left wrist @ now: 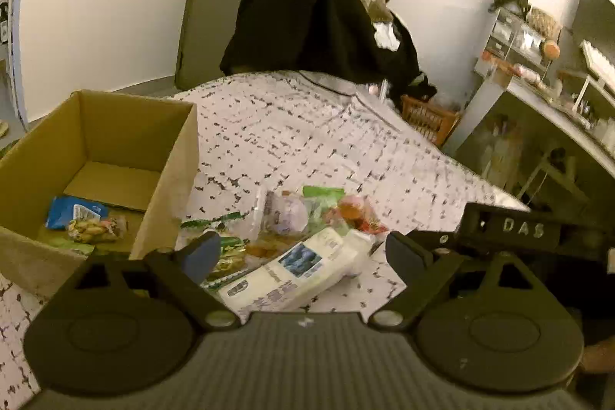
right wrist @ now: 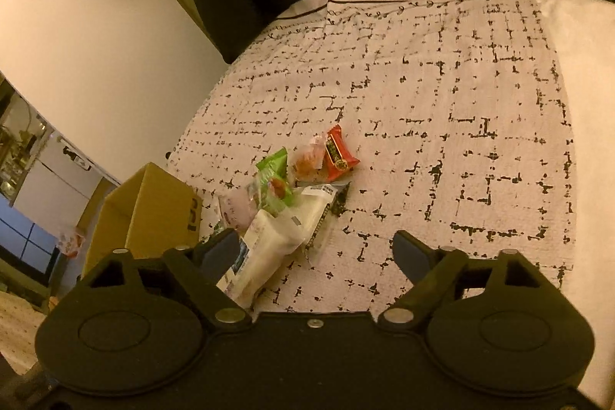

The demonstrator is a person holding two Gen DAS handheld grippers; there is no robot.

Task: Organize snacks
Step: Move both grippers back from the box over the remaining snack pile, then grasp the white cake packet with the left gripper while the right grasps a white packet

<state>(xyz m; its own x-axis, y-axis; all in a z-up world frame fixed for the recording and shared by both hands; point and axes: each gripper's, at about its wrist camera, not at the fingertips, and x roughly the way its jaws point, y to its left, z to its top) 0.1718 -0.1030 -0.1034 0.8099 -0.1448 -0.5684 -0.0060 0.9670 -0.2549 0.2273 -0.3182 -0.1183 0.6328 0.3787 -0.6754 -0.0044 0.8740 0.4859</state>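
Note:
A pile of snack packets [left wrist: 300, 218] lies on the patterned bedcover [right wrist: 442, 125]. In front of it is a long white packet [left wrist: 296, 271], between the fingers of my left gripper [left wrist: 303, 252], which is open and not pressing it. Left of the pile stands an open cardboard box [left wrist: 115, 156] holding a blue packet [left wrist: 73, 214] and a yellowish one [left wrist: 96, 229]. My right gripper [right wrist: 315, 252] is open too. The white packet [right wrist: 269, 248] lies by its left finger. Beyond are a green packet [right wrist: 275, 168] and a red packet [right wrist: 338, 152].
A heap of dark clothes [left wrist: 315, 14] rises at the far end of the bed. An orange basket [left wrist: 426, 118] sits beside it on the floor, and cluttered shelves [left wrist: 538, 95] run along the right. The box [right wrist: 150, 214] stands near the bed's left edge.

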